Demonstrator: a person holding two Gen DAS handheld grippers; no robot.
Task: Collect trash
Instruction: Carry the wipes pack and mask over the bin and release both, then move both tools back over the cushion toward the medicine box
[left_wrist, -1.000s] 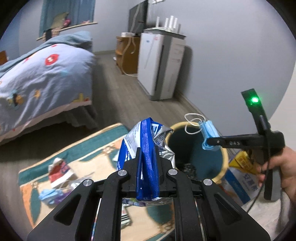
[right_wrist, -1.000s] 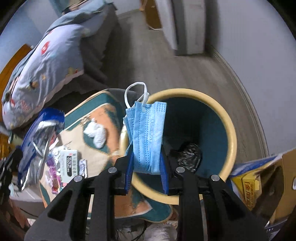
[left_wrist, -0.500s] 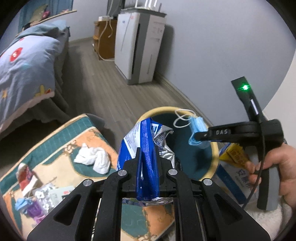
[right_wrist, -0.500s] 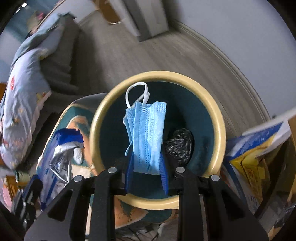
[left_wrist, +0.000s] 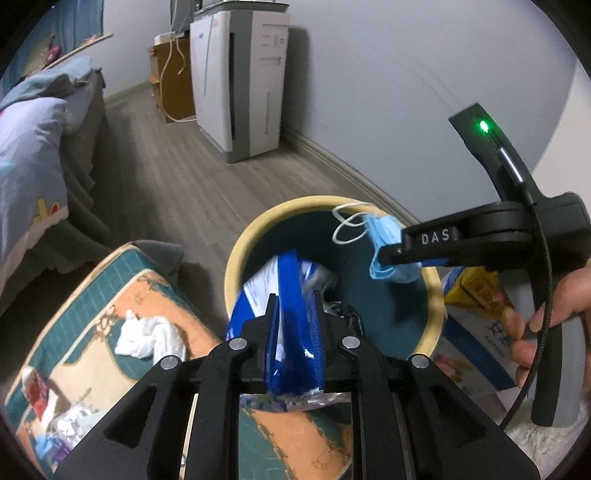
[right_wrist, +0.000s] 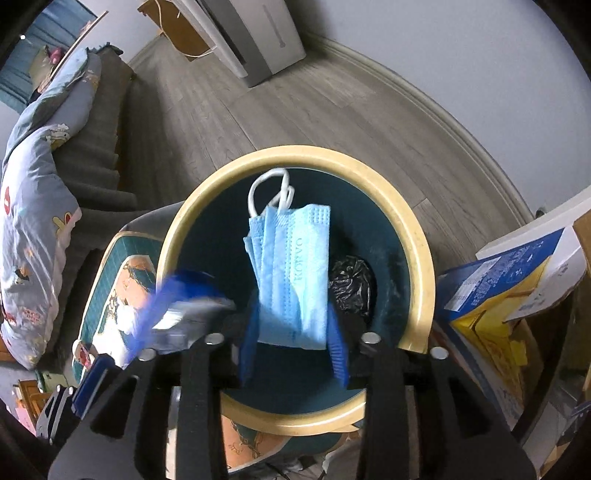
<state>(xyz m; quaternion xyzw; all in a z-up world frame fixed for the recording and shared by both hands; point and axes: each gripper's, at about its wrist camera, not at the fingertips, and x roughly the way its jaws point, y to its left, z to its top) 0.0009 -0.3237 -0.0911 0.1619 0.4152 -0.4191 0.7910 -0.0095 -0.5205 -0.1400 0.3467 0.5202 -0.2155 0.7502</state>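
Below your right gripper (right_wrist: 291, 332) sits the bin (right_wrist: 417, 236); it grips a mask (right_wrist: 295, 269). Your left gripper (left_wrist: 293, 332) clamps a wrapper (left_wrist: 291, 295) over the rim.

Your left gripper (left_wrist: 293, 314) carried snack bag (left_wrist: 291, 295) from beside bin (left_wrist: 236, 258) to over rim; right gripper's (right_wrist: 291, 332) mask (right_wrist: 291, 273) now above bin centre.

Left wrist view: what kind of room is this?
Most likely a bedroom in a home. A bed with a patterned duvet stands at the left, a white air purifier stands against the wall on wood-look flooring, and a round waste bin sits beside a floor rug.
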